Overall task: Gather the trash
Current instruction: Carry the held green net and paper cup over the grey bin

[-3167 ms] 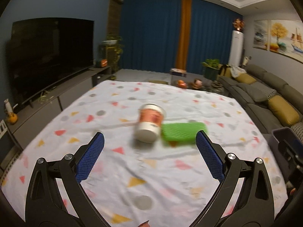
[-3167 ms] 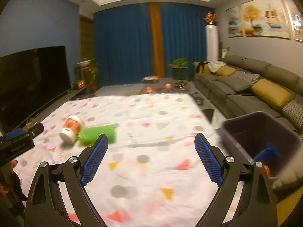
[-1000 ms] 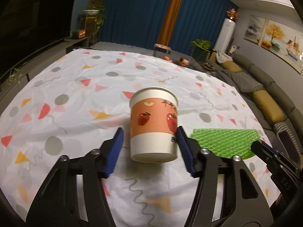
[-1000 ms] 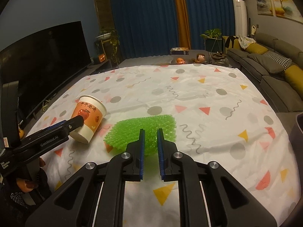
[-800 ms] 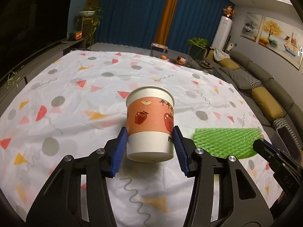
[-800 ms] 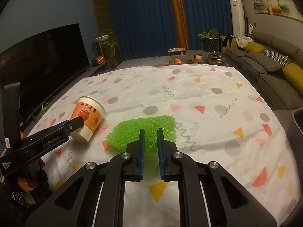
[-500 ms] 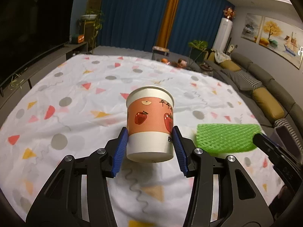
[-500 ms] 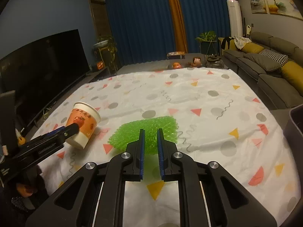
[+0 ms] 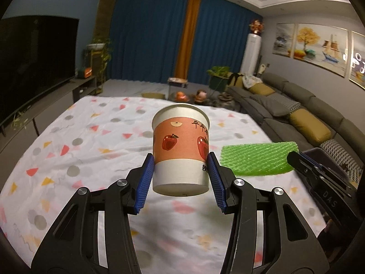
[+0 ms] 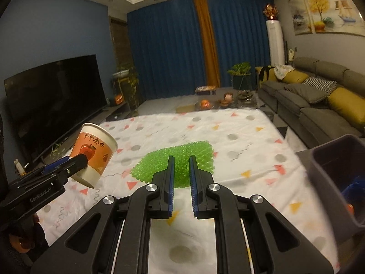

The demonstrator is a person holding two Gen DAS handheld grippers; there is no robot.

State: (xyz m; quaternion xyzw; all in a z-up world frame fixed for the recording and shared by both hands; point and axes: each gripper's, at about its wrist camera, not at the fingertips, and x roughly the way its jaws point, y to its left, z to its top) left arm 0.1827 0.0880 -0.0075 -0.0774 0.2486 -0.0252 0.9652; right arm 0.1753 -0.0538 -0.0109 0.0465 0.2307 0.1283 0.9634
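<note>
Left gripper (image 9: 180, 178) points slightly downward over the patterned tablecloth (image 9: 86, 141); its blue pads clamp the lower sides of an upright paper cup (image 9: 180, 147), held clear of the cloth. Right gripper (image 10: 181, 182), similarly pitched, is pinched on the near edge of a green foam net (image 10: 175, 162), which extends toward 12 o'clock. A dark bin (image 10: 337, 159) sits at 3 o'clock of the right gripper.

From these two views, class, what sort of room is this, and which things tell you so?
Most likely a home living room: a large TV along one wall, a long sofa opposite, and full-length curtains at the far end.
</note>
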